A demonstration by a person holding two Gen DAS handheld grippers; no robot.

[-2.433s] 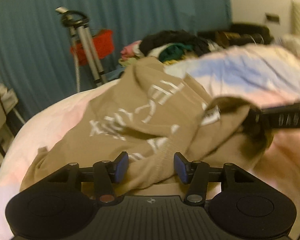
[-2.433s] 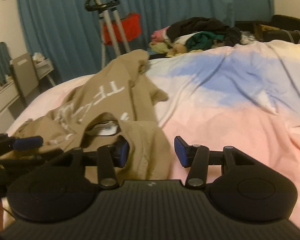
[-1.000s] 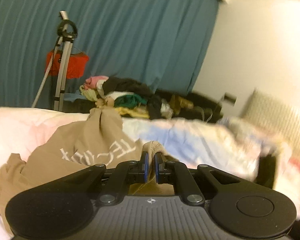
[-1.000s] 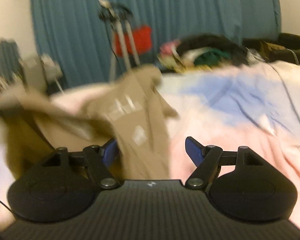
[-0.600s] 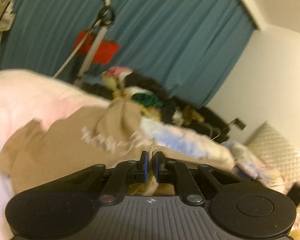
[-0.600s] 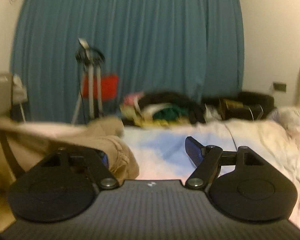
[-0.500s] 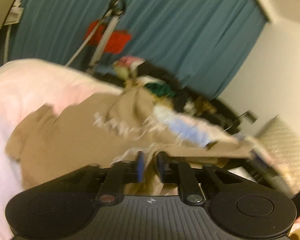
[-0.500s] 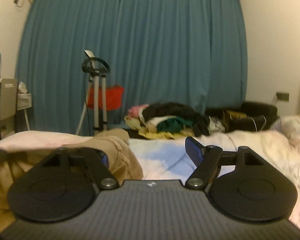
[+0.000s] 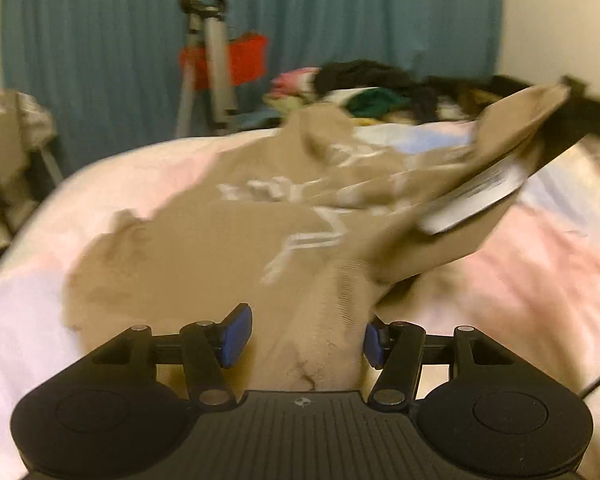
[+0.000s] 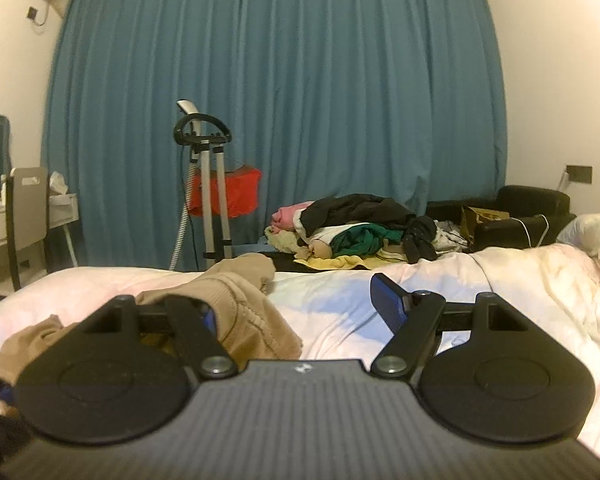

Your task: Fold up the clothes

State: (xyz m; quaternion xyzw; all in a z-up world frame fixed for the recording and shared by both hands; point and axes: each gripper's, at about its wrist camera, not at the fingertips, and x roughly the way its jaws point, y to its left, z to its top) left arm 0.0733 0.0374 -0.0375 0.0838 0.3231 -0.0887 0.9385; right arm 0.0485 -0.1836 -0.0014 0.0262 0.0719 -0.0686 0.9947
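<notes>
Dim warm light, left-view motion blur

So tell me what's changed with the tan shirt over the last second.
The left gripper, shut on the tan shirt a second ago, is opening with the fabric between its jaws and now tilts down toward the bed. The right gripper stays wide apart; the clothes pile is unmoved.

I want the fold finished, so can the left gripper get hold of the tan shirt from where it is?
Probably yes. The tan shirt already lies bunched between the left gripper's opening jaws, nothing in the way; closing should catch it.
</notes>
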